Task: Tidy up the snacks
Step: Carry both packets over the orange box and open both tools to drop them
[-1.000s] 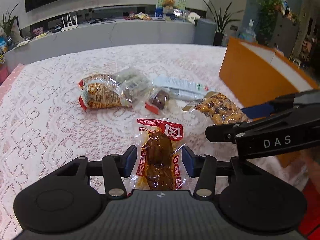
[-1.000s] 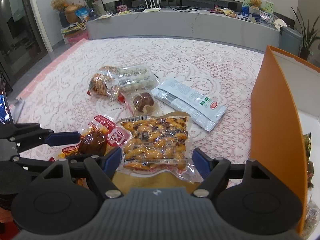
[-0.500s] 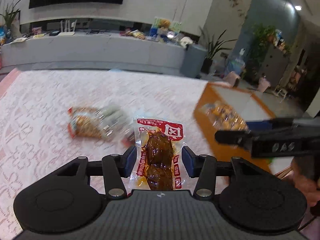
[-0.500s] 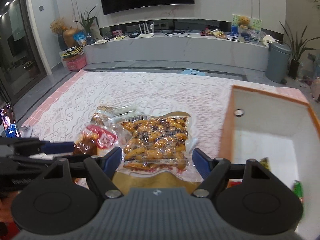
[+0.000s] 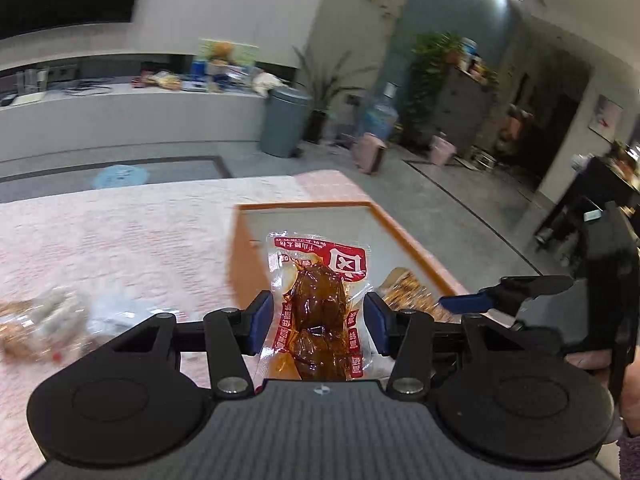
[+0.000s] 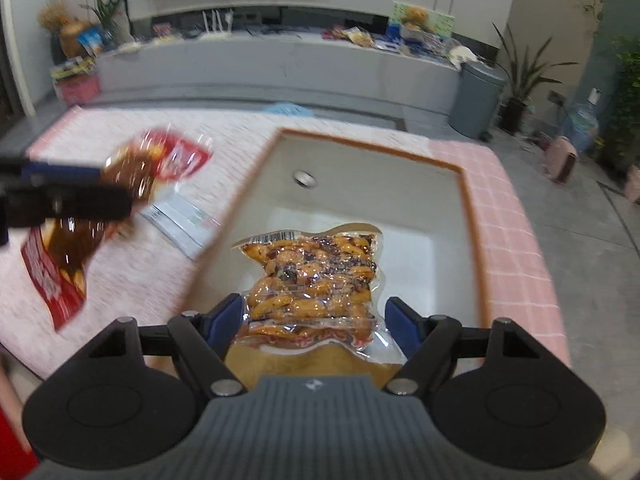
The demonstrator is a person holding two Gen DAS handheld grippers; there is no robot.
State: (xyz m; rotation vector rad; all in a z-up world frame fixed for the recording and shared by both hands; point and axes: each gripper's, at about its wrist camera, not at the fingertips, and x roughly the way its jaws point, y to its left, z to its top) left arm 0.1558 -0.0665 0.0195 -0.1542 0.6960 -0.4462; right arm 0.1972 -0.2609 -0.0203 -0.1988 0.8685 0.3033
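Left wrist: red braised-meat pouch (image 5: 318, 304), long axis forward, toward orange box (image 5: 416, 254).

blurred snack bags (image 5: 38, 320), tablecloth (image 5: 120, 232) pattern smeared

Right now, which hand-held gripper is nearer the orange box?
Right. The right hand-held gripper holds its nut packet over the orange box; the left hand-held gripper is beside it, above the table.

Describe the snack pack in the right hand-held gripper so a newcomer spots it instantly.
Find the orange-walled, white-lined box on the pink lace tablecloth. Above its opening, the right hand-held gripper holds a clear vacuum-sealed pouch of golden nuts, without the red print of the neighbouring brown-meat packet.
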